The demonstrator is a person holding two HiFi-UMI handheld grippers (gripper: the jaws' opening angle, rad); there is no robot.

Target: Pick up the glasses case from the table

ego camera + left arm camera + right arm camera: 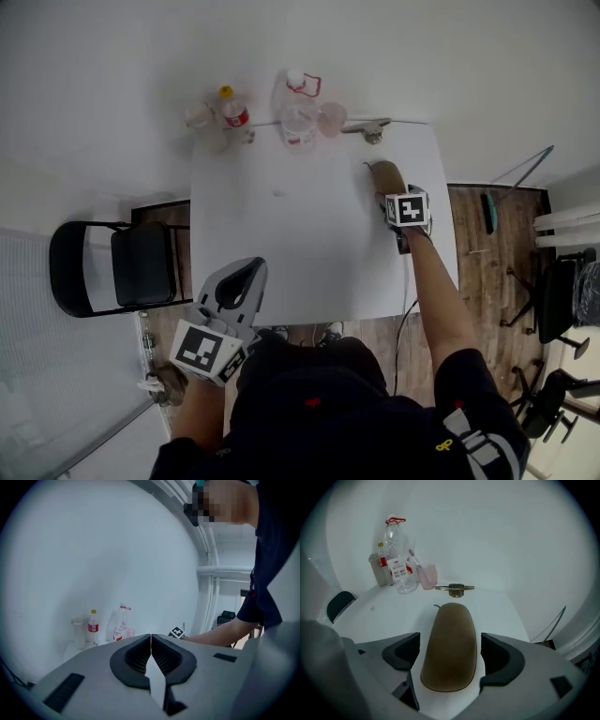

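The brown oval glasses case [450,644] lies on the white table [384,616], its long axis pointing away from me. My right gripper [450,658] is open, one jaw on each side of the case's near end, and the pads stand clear of it. In the head view the case [385,173] pokes out beyond the right gripper [396,194] near the table's right edge. My left gripper [246,277] hovers over the table's [281,234] near left corner, shut, with nothing between its jaws [151,641].
At the table's far edge stand a small red-labelled bottle [233,111], a large clear bottle [298,114], a pink cup [331,119] and a metal clamp [368,128]. A black folding chair [122,267] stands left of the table. Wooden floor shows on the right.
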